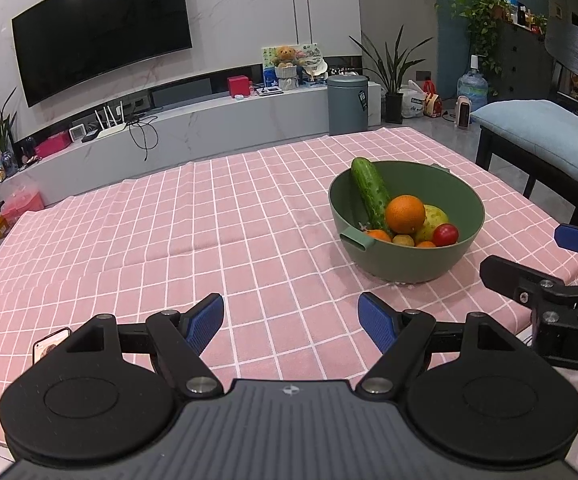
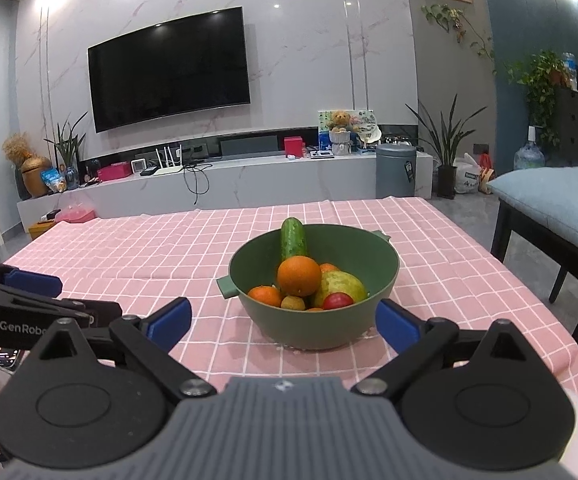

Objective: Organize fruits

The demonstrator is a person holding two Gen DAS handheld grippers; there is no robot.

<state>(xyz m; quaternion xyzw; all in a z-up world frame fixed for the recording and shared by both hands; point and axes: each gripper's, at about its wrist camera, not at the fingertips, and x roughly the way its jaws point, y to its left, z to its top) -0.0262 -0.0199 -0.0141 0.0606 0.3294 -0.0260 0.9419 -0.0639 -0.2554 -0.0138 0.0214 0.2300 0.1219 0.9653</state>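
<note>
While both grippers hang over the near edge of the bench (image 2: 129,248), which wears a pink checked cloth, neither holds anything. From the left wrist view, the left gripper (image 1: 291,322) stands with its blue pads spread wide over bare cloth, and the green bowl (image 1: 461,200) sits at about one o'clock from it, well apart. From the right wrist view, the right gripper (image 2: 285,322) is spread just as wide, with the bowl straight ahead at twelve o'clock, close beyond its fingertips but not touched. Inside the bowl a cucumber (image 2: 293,238) leans up against the far wall, a large orange (image 2: 299,276) rests on top, and a red tomato (image 2: 338,301) lies at the near right.
</note>
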